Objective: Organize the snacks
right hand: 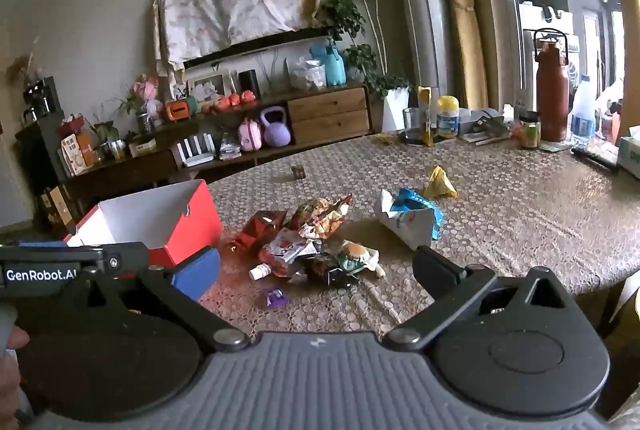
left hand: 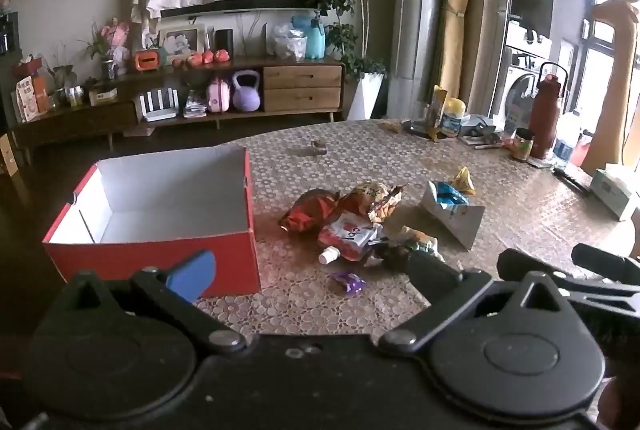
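A red box (left hand: 160,250) with a white, empty inside stands on the table at the left; it also shows in the right wrist view (right hand: 188,226). Right of it lies a heap of snack packets: a red foil bag (left hand: 308,214), a crumpled orange bag (left hand: 372,198), a red-and-white spout pouch (left hand: 348,236), a small purple packet (left hand: 350,282), a white-and-blue bag (left hand: 452,210) and a yellow packet (left hand: 464,180). The heap also shows in the right wrist view (right hand: 312,242). My left gripper (left hand: 312,276) is open and empty, above the table's near edge. My right gripper (right hand: 316,270) is open and empty, before the heap.
A small dark item (left hand: 318,147) lies farther back on the table. At the far right stand a maroon flask (left hand: 546,114), jars, a glass and a tissue box (left hand: 612,192). A sideboard (left hand: 180,98) stands against the wall behind. The table (right hand: 520,222) has a patterned cloth.
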